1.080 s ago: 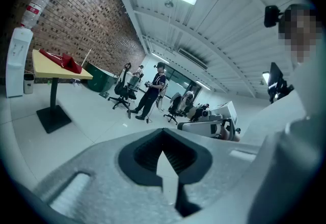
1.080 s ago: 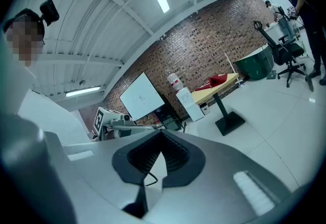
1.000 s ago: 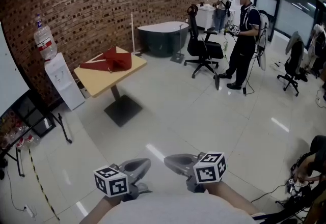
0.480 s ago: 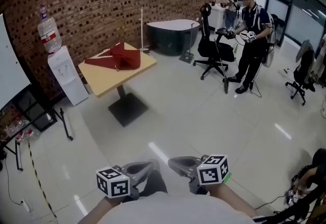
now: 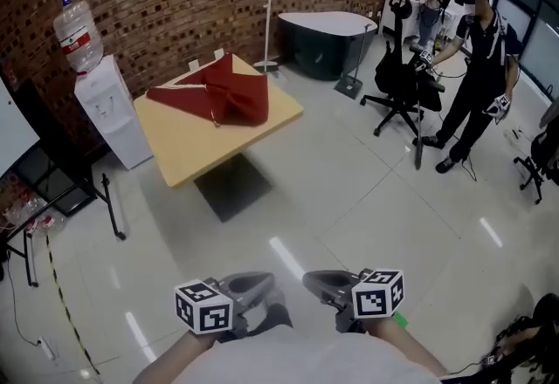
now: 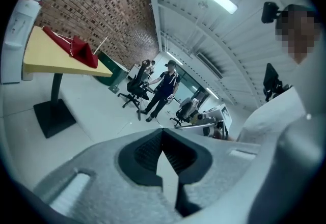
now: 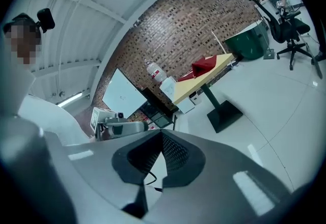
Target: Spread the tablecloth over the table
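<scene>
A red tablecloth point(image 5: 225, 92) lies folded and bunched on the far part of a square yellow table point(image 5: 188, 140) with a dark pedestal base. In the left gripper view the tablecloth point(image 6: 76, 49) and table point(image 6: 56, 57) show at upper left; in the right gripper view the tablecloth point(image 7: 204, 64) and table point(image 7: 201, 79) lie straight ahead. My left gripper point(image 5: 262, 284) and right gripper point(image 5: 313, 282) are both shut and empty, held side by side close to my body, well short of the table.
A water dispenser point(image 5: 103, 99) stands against the brick wall left of the table. A dark tub point(image 5: 327, 37), an office chair point(image 5: 403, 81) and a standing person point(image 5: 472, 68) are at the right. A low rack point(image 5: 52, 199) stands at the left. Glossy white floor lies between me and the table.
The table and tablecloth have grown larger and nearer in the head view as I moved toward them. Both grippers stay shut in the same place before my body.
</scene>
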The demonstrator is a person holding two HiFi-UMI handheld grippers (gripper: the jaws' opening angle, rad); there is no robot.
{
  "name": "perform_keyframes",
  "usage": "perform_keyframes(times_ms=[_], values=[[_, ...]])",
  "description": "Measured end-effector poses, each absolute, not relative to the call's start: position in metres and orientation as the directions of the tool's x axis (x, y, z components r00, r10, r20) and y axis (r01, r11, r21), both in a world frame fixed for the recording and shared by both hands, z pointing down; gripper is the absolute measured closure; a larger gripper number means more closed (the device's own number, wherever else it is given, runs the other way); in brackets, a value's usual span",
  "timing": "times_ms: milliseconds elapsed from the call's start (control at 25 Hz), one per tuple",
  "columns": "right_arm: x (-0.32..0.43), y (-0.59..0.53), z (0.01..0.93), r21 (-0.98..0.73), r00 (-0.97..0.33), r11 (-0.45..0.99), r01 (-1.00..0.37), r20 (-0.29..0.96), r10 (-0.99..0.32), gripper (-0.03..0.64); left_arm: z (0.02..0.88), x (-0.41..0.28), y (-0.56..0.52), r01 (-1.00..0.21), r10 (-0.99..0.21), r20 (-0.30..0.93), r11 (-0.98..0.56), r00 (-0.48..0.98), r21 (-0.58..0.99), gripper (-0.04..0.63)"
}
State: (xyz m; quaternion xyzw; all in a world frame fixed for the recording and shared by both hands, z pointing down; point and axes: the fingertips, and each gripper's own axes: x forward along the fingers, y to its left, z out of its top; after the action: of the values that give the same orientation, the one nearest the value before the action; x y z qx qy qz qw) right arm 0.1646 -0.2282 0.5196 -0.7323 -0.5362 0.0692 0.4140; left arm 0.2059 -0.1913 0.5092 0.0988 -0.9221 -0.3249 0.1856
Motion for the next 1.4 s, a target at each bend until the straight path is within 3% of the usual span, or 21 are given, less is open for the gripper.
perform_keyframes(times_ms=[360, 560, 840, 1000, 1160, 1400], values=[[0.058, -0.050, 0.474, -0.637, 0.398, -0.120, 0.761, 0.312, 0.863, 0.617, 0.468, 0.121, 0.012, -0.017, -0.171, 0.199, 0.799, -0.965, 0.601, 0.595], [0.030, -0.017, 0.472, -0.630, 0.381, -0.106, 0.769, 0.318, 0.868, 0.617, 0.458, 0.099, 0.073, 0.042, -0.066, 0.192, 0.859, -0.979, 0.511, 0.594], [0.017, 0.036, 0.459, -0.603, 0.460, -0.207, 0.770, 0.302, 0.835, 0.617, 0.450, 0.083, 0.122, 0.115, 0.039, 0.183, 0.896, -0.982, 0.429, 0.531], [-0.001, 0.067, 0.470, -0.626, 0.522, -0.254, 0.737, 0.290, 0.802, 0.617, 0.464, 0.067, 0.158, 0.219, 0.134, 0.245, 0.904, -0.960, 0.366, 0.424], [-0.032, 0.105, 0.485, -0.660, 0.592, -0.297, 0.690, 0.278, 0.757, 0.617, 0.492, 0.033, 0.204, 0.298, 0.191, 0.330, 0.903, -0.924, 0.310, 0.382], [-0.122, 0.191, 0.496, -0.690, 0.640, -0.306, 0.655, 0.293, 0.710, 0.617, 0.554, -0.025, 0.301, 0.413, 0.322, 0.531, 0.909, -0.784, 0.058, 0.314]])
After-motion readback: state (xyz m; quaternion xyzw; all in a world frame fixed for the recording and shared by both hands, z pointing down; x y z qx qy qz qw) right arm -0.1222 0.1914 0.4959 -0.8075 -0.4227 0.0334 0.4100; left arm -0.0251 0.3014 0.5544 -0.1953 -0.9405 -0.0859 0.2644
